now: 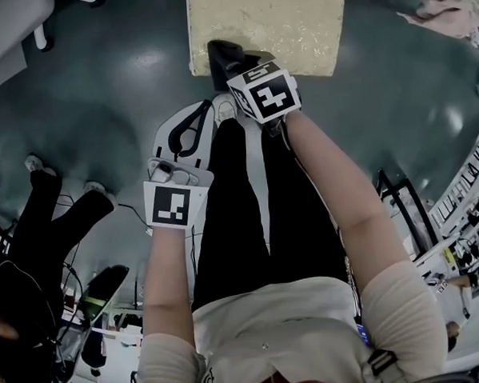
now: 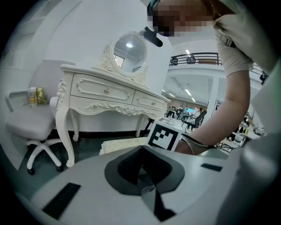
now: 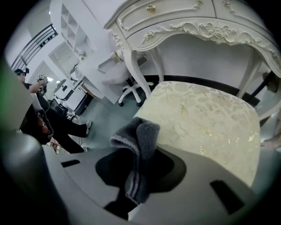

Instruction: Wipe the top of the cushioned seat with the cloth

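The cream cushioned seat (image 1: 267,21) stands at the top of the head view, and its patterned top (image 3: 206,118) fills the right gripper view. My right gripper (image 1: 220,55) is shut on a dark grey cloth (image 3: 138,149), which sticks up between the jaws. The cloth (image 1: 223,53) hangs over the seat's near left corner; whether it touches the top I cannot tell. My left gripper (image 1: 199,113) is held lower, near my legs and away from the seat, shut with nothing in it. From the left gripper view (image 2: 141,165) the seat (image 2: 123,144) shows as a pale strip.
A white carved dressing table (image 2: 109,94) with a round mirror (image 2: 128,57) stands over the seat. A pale swivel chair (image 2: 30,125) is to its left. A person in black (image 1: 41,229) stands at my left. A pink cloth (image 1: 446,12) lies at the far right.
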`<control>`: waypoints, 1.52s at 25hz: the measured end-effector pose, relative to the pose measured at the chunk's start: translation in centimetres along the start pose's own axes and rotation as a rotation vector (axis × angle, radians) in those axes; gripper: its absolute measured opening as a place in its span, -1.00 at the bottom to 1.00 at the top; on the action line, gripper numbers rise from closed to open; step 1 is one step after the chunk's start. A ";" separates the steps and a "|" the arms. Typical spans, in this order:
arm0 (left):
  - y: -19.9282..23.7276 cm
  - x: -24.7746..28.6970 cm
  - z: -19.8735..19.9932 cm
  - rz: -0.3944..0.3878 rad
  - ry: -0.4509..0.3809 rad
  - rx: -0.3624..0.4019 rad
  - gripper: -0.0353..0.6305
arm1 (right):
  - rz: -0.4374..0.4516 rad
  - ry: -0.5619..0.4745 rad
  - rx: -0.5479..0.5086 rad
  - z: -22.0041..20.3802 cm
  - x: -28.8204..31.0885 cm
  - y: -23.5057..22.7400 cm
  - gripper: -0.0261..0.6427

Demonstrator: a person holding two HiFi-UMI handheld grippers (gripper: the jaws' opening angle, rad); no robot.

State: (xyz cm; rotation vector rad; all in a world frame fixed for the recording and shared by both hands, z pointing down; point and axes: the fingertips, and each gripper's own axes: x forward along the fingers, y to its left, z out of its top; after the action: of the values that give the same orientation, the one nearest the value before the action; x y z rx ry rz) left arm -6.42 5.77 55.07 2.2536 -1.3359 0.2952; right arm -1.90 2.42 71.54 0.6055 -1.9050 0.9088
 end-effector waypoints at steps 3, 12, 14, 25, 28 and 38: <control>-0.8 0.8 0.1 -0.005 0.009 0.008 -0.85 | -0.015 0.001 0.018 -0.7 -1.0 -1.8 -0.67; -4.6 4.2 1.2 -0.023 -0.010 0.006 -0.85 | -0.048 -0.010 0.066 -3.3 -4.1 -7.6 -0.67; -5.6 5.1 1.3 -0.025 -0.009 0.007 -0.85 | -0.051 -0.012 0.073 -3.8 -4.7 -8.8 -0.67; -11.0 9.6 0.2 -0.060 0.007 -0.012 -0.85 | -0.054 -0.018 0.087 -6.9 -7.4 -14.3 -0.66; -12.0 10.8 0.4 -0.060 0.000 -0.030 -0.85 | -0.066 -0.017 0.098 -7.9 -8.6 -16.1 -0.66; -15.4 13.7 0.2 -0.086 0.007 -0.047 -0.85 | -0.120 -0.018 0.188 -11.7 -11.6 -21.9 -0.67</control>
State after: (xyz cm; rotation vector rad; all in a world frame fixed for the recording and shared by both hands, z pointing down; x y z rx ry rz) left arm 13.72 1.35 56.01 2.2620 -1.2258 0.2385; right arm 25.21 -1.09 72.53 0.8333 -1.7905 1.0140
